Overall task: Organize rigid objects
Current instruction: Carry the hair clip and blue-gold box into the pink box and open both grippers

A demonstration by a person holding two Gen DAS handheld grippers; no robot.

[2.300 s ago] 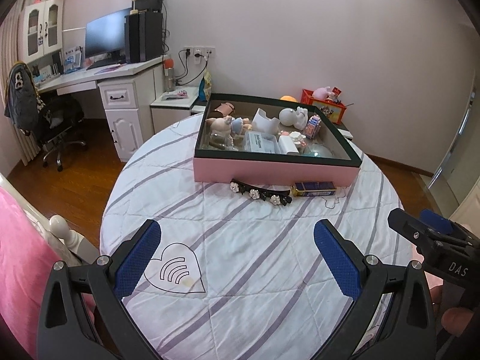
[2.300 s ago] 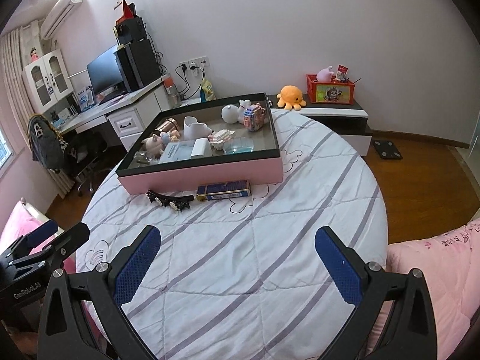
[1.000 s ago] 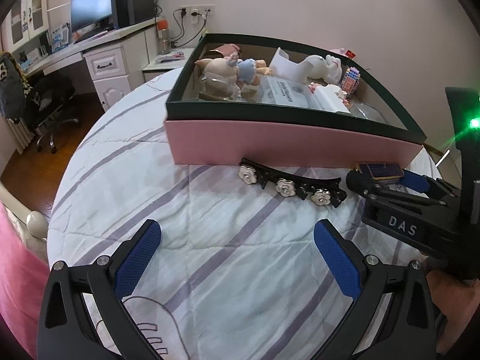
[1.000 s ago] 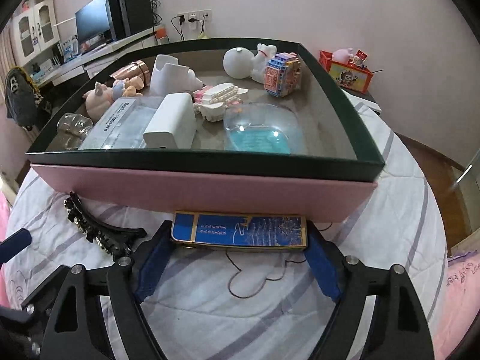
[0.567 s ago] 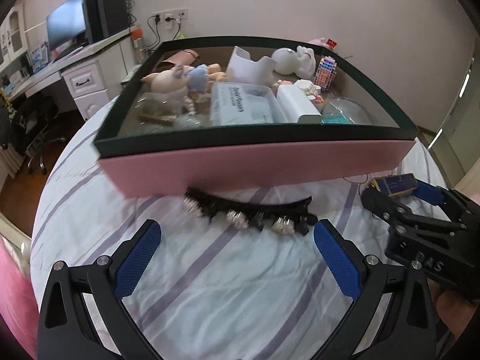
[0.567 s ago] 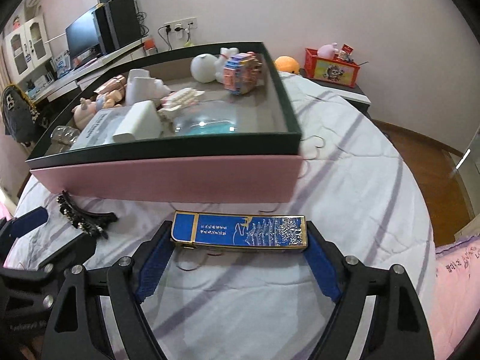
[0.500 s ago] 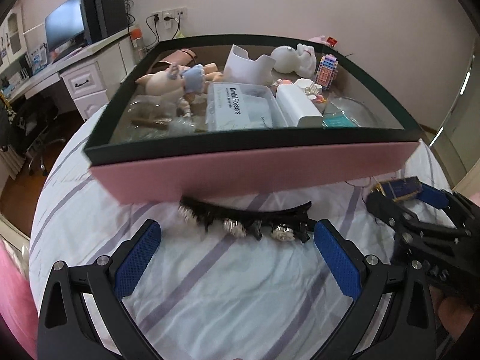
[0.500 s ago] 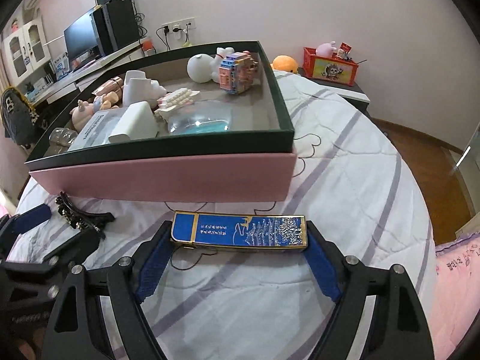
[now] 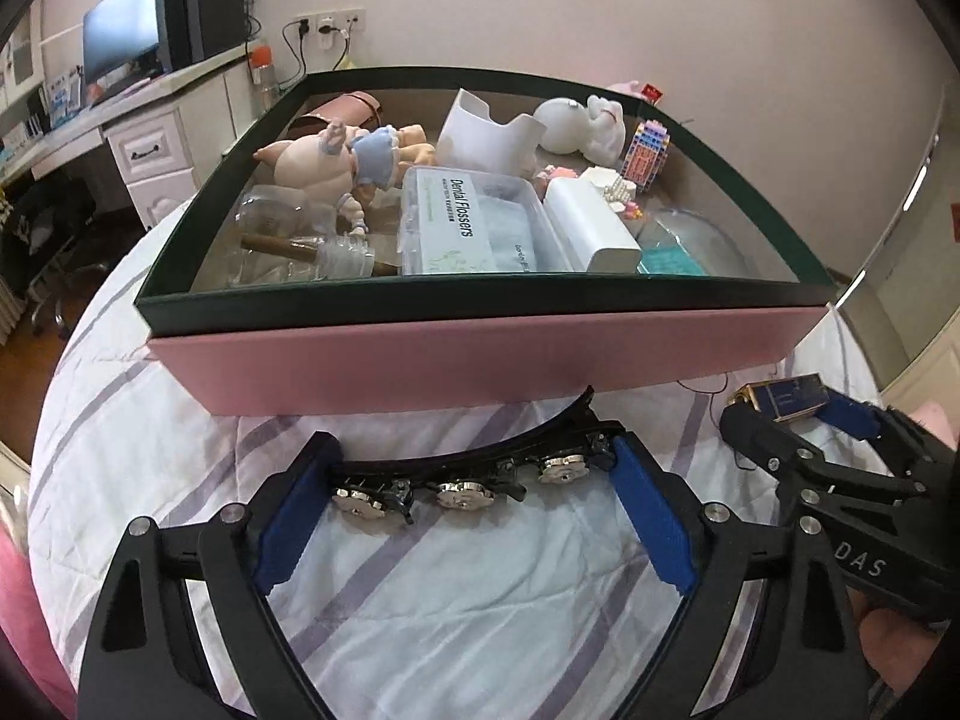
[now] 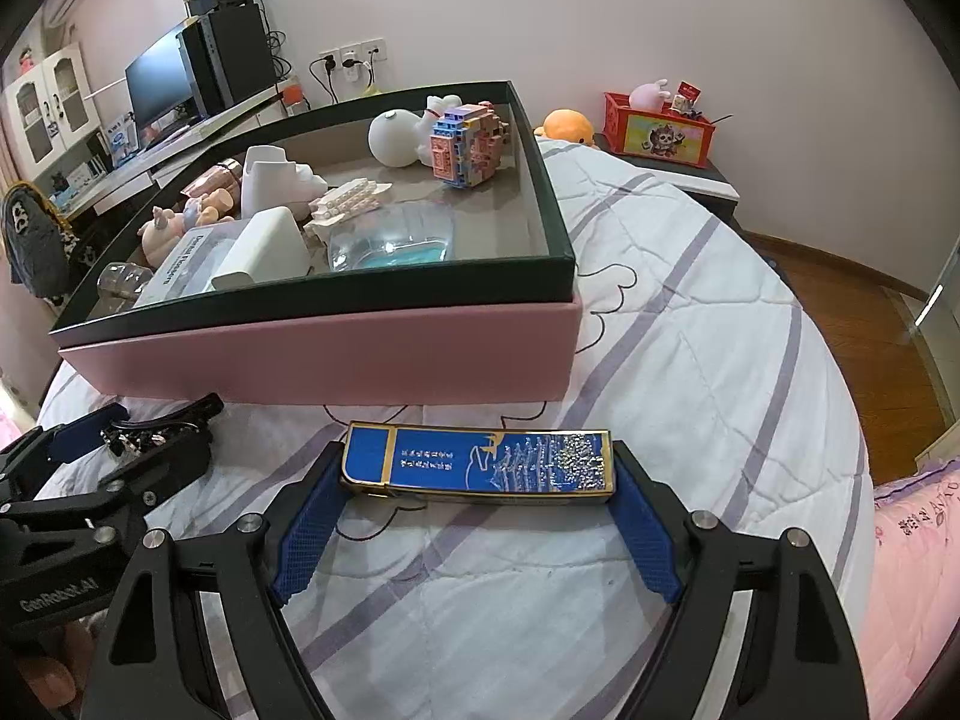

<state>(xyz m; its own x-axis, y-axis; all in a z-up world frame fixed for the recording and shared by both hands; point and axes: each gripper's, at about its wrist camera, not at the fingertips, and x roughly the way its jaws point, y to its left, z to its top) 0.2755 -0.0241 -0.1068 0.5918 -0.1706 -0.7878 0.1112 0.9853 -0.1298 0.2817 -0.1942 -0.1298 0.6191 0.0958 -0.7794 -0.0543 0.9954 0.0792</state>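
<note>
My left gripper point(image 9: 474, 480) is shut on a black hair clip point(image 9: 480, 471) with silver flower studs, held lengthwise between its blue pads just in front of the pink box point(image 9: 480, 360). My right gripper point(image 10: 474, 483) is shut on a flat blue and gold box point(image 10: 480, 459), held lengthwise above the striped bedspread. The pink box with a dark green rim point(image 10: 312, 300) holds a pig doll point(image 9: 324, 159), a dental flosser case point(image 9: 468, 222), a white block point(image 9: 591, 222), a toy brick model point(image 10: 468, 147) and other small items. Each gripper shows in the other's view.
The box sits on a round bed with a white, purple-striped cover point(image 10: 690, 300). A desk with a monitor point(image 9: 120, 48) stands at the back left. A low cabinet with a red box point(image 10: 660, 129) and an orange plush stands at the back right. Wooden floor lies to the right.
My left gripper has closed on the hair clip and lifted it off the cover. My right gripper keeps its hold on the blue box and has risen a little.
</note>
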